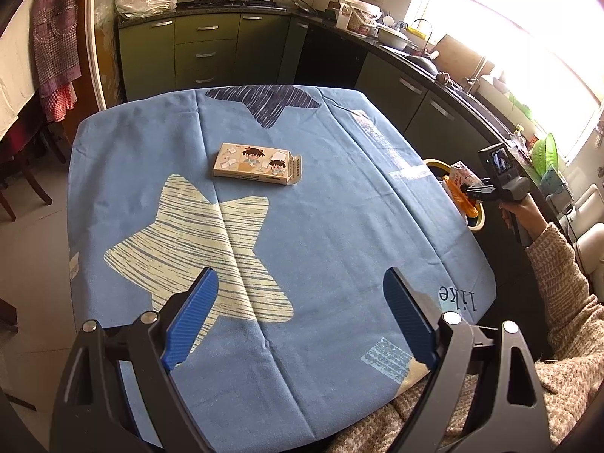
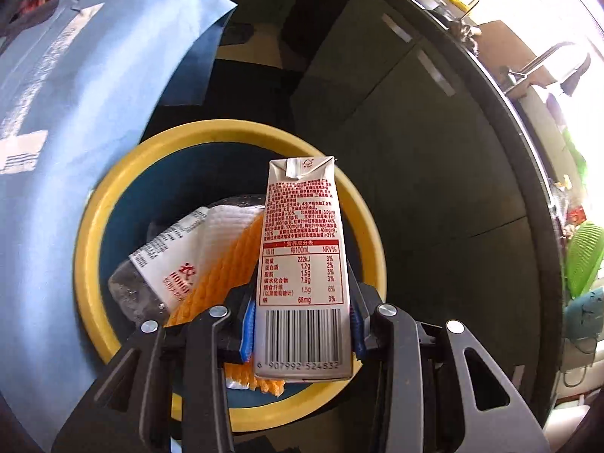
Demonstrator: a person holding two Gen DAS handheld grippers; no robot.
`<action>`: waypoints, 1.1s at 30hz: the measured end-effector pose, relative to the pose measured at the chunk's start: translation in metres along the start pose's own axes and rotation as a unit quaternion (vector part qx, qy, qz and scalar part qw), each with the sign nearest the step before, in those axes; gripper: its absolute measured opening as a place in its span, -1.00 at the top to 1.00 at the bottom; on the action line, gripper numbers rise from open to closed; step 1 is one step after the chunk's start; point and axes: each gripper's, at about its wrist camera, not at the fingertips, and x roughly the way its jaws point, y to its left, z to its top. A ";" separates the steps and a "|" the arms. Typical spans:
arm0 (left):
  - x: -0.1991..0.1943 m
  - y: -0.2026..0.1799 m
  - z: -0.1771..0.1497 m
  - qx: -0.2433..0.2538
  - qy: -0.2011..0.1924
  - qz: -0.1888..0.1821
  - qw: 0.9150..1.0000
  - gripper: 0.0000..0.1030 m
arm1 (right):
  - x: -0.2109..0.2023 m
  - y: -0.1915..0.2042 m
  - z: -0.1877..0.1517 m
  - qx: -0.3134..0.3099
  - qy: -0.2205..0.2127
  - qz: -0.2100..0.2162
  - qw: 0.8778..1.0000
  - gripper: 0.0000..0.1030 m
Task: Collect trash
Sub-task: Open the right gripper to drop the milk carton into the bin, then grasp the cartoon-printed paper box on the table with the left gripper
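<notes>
Bin floor hidden under trash; far-left rim covered by the hanging tablecloth. Plastic bottle partly buried beneath the orange mesh. Contact between pads and milk carton not resolvable; carton base masking the near rim. In the left wrist view, bin mostly concealed behind table edge and right gripper. Print on the flat box too small to read. Window area overexposed.

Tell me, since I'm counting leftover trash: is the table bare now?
No. A flat cartoon-printed box lies on the blue tablecloth in the left wrist view.
</notes>
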 end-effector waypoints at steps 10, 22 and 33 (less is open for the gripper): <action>0.019 -0.010 0.014 0.041 0.008 -0.002 0.999 -0.64 | -0.070 -0.028 -0.009 0.108 -0.073 0.145 0.981 -0.37; 0.074 -0.002 0.078 0.182 0.007 -0.035 0.983 -0.64 | -0.134 -0.002 -0.035 0.103 -0.122 0.216 0.963 -0.43; 0.154 0.021 0.125 0.389 0.073 -0.093 0.913 -0.64 | -0.139 0.021 -0.046 0.103 -0.103 0.254 0.956 -0.50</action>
